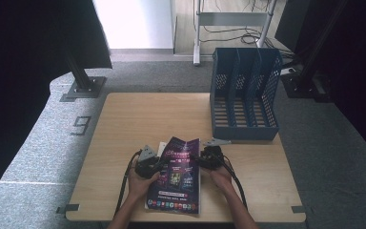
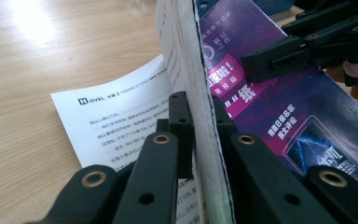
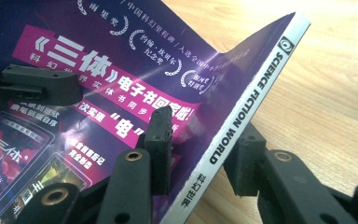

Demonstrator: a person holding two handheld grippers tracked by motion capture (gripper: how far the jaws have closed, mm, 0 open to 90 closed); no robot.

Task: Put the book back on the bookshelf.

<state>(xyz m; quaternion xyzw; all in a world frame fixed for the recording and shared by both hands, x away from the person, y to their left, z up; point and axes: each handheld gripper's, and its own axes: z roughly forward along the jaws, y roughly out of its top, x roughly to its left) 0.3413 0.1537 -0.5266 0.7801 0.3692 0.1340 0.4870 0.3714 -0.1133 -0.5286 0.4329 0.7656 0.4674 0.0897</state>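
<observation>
A purple-covered science-fiction magazine (image 1: 177, 174) lies at the lower centre of the high view, near the front edge of the wooden table (image 1: 133, 119), its far end lifted and bowed between the two hands. The left gripper (image 1: 158, 165) is clamped on the page edge — in the left gripper view its jaws pinch the thin block of pages (image 2: 204, 140), while one loose white page (image 2: 121, 121) sags flat to the table at left. The right gripper (image 1: 201, 160) straddles the spine (image 3: 242, 116); its jaws stand a little apart around it, one pad over the glossy cover, the other under the back, and I cannot tell whether they press yet. It looks light and floppy — the cover creases where it bends — and the gloss is likely slippery. The stiffest hold is probably the bound spine, gripped deep; the open edge lets pages slip out. The blue slotted file rack (image 1: 244, 95) stands at upper right.
</observation>
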